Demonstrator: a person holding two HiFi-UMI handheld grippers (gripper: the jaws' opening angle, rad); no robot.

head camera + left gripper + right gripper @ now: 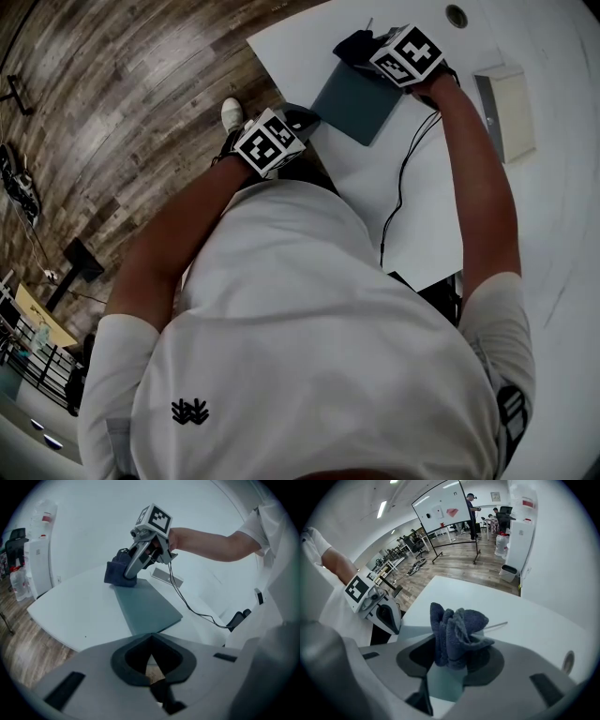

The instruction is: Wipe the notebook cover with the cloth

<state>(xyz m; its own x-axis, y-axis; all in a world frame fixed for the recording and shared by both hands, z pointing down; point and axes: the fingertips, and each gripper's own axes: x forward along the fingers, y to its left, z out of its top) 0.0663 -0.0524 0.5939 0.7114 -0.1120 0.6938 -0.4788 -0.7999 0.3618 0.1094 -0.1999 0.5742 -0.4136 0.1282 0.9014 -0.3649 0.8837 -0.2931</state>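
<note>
Jaws of the right gripper (pixel 451 663) are clenched on the cloth (pixel 457 637), a bunched dark blue wad that stands up between them. Below the wad the right gripper view shows the teal cover of the notebook (pixel 439 679). In the head view the cloth (pixel 353 44) sits at the notebook's (pixel 361 103) 11 o'clock corner, and in the left gripper view it appears to rest on that far corner. The notebook lies flat and closed on the white table (pixel 441 197).

A black cable (pixel 403 178) trails from the right gripper (pixel 367 52) toward 6 o'clock across the table. At the notebook's 3 o'clock, well apart from it, stands a pale box (pixel 506 108).

The left gripper (pixel 151 641) has its jaws together with nothing between them. In the head view the left gripper (pixel 298 122) hangs at the notebook's 8 o'clock, just off the table's edge and over the wooden floor (pixel 122 112), not touching the cover.
</note>
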